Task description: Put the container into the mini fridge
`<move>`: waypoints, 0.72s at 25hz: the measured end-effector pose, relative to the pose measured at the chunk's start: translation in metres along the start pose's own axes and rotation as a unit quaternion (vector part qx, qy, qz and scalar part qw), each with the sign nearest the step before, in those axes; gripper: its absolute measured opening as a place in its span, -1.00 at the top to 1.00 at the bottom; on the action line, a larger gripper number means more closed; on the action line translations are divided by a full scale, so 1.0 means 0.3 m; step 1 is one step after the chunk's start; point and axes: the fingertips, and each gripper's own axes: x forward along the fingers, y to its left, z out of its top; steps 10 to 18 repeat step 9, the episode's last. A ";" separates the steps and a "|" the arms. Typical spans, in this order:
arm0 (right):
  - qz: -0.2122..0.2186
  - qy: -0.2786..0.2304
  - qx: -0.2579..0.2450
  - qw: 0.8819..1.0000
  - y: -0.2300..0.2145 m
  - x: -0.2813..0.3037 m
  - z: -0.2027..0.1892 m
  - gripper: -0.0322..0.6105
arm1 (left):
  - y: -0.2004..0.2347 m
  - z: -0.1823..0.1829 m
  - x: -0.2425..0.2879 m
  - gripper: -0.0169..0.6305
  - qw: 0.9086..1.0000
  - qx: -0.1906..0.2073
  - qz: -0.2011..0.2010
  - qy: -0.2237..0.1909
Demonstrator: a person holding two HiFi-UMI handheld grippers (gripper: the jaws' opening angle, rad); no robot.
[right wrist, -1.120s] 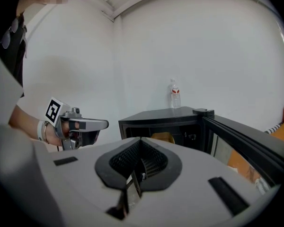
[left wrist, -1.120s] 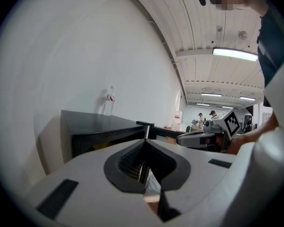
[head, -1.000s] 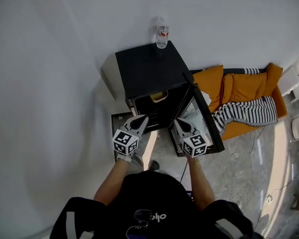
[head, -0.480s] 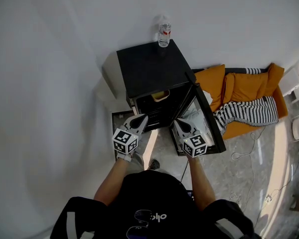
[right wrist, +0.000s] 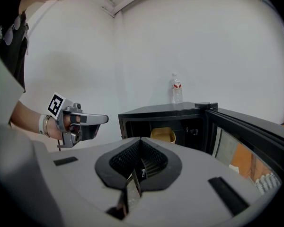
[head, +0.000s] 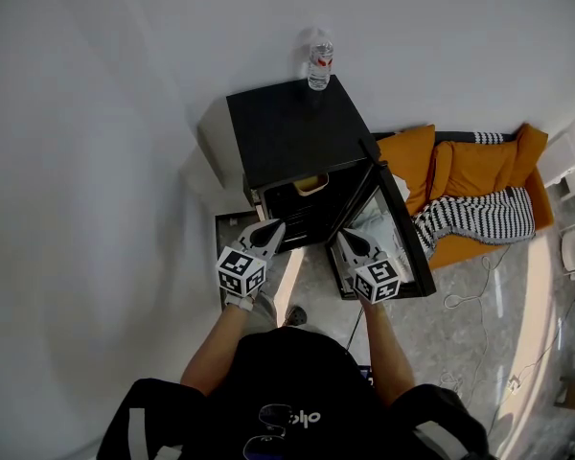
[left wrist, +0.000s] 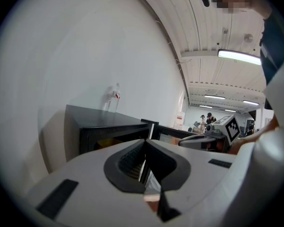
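Against the white wall [head: 115, 113] the mini fridge [head: 292, 137] is standing with its door [head: 391, 228] open, the container [head: 310, 184] already sitting inside, while the left claw [head: 272, 226] and right claw [head: 342, 235] are hovering near its front, both pressed together and empty, so probably only shutting the door is remaining.

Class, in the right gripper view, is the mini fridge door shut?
No, the door stands open, showing the yellow container inside the mini fridge.
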 end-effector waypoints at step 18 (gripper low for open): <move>-0.002 0.002 0.007 1.000 -0.030 0.014 -0.011 0.88 | 0.016 -0.010 0.021 0.92 1.000 -0.008 0.000 0.000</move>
